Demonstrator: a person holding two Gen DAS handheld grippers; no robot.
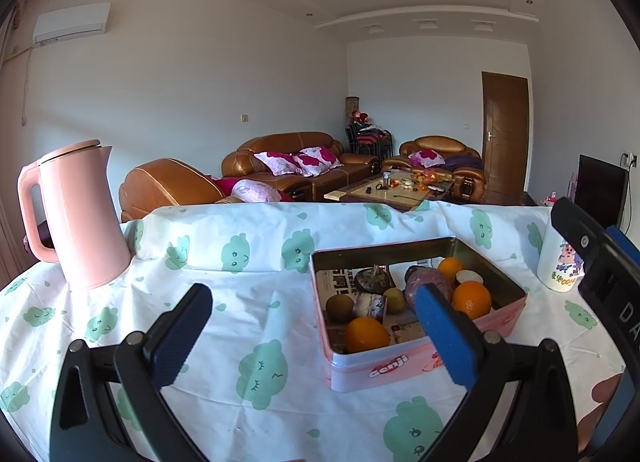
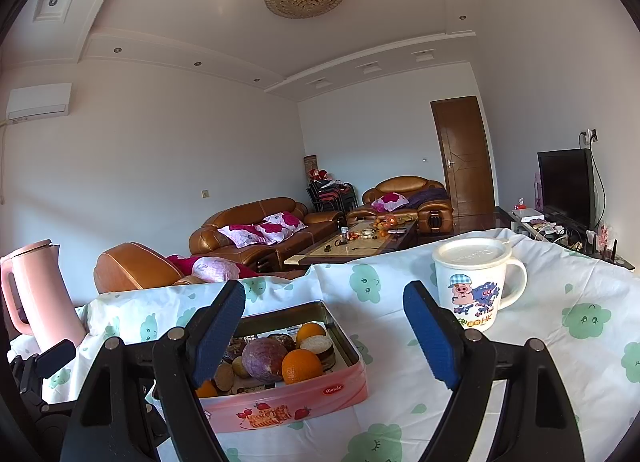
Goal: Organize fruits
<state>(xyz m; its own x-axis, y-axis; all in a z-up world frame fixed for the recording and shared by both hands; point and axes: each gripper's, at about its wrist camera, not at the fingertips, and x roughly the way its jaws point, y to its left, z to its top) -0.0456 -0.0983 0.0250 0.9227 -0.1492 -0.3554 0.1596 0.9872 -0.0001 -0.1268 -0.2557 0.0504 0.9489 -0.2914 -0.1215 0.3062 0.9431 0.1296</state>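
A pink tin box [image 1: 400,370] sits on the table and holds several fruits on newspaper. Among them are oranges [image 1: 366,334] [image 1: 472,300], a purple round fruit [image 1: 428,282] and a brown kiwi [image 1: 340,308]. My left gripper [image 1: 316,338] hovers open before the tin's near left corner, with nothing between its blue pads. The right wrist view shows the same tin [image 2: 288,402], an orange [image 2: 302,366] and the purple fruit [image 2: 264,358]. My right gripper [image 2: 324,334] stands open over the tin's right end, empty. Its black body [image 1: 592,254] shows at the left view's right edge.
A pink kettle [image 1: 80,214] stands at the table's far left. A white lidded cartoon mug [image 2: 472,282] stands right of the tin. The white tablecloth [image 1: 248,270] has green cloud prints. Brown sofas [image 2: 260,230] and a coffee table lie beyond the table's far edge.
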